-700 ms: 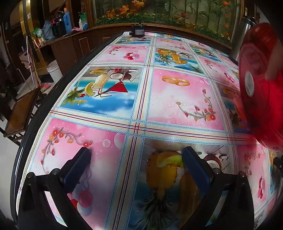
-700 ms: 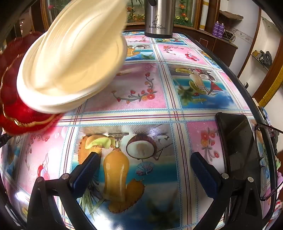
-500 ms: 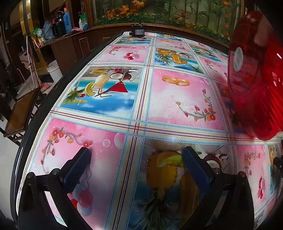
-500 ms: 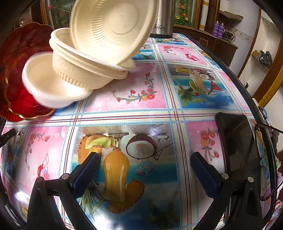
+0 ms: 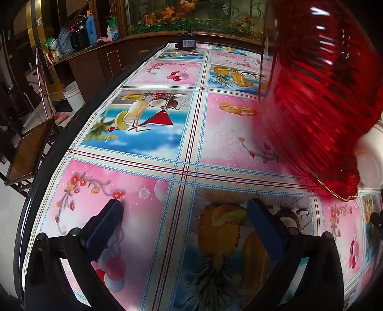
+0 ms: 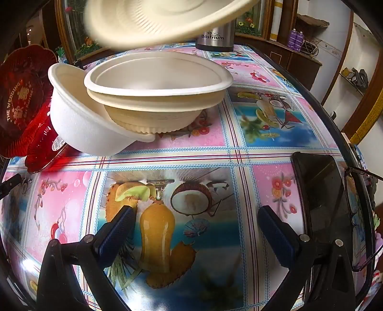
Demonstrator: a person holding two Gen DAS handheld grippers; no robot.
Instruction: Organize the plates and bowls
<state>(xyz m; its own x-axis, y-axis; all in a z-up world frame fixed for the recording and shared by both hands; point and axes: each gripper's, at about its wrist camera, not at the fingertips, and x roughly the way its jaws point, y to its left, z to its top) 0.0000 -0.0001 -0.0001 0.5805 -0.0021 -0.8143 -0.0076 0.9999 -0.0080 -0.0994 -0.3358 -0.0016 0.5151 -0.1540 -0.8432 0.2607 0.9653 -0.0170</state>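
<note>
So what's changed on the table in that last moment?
The cream bowls have tumbled down and now sit on the tablecloth, one more still blurred above. The red plates have swung closer. Both tongs stayed open and empty.

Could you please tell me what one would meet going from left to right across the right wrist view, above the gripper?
Red plates → white foam bowl → cream bowls → black phone → eyeglasses.
</note>
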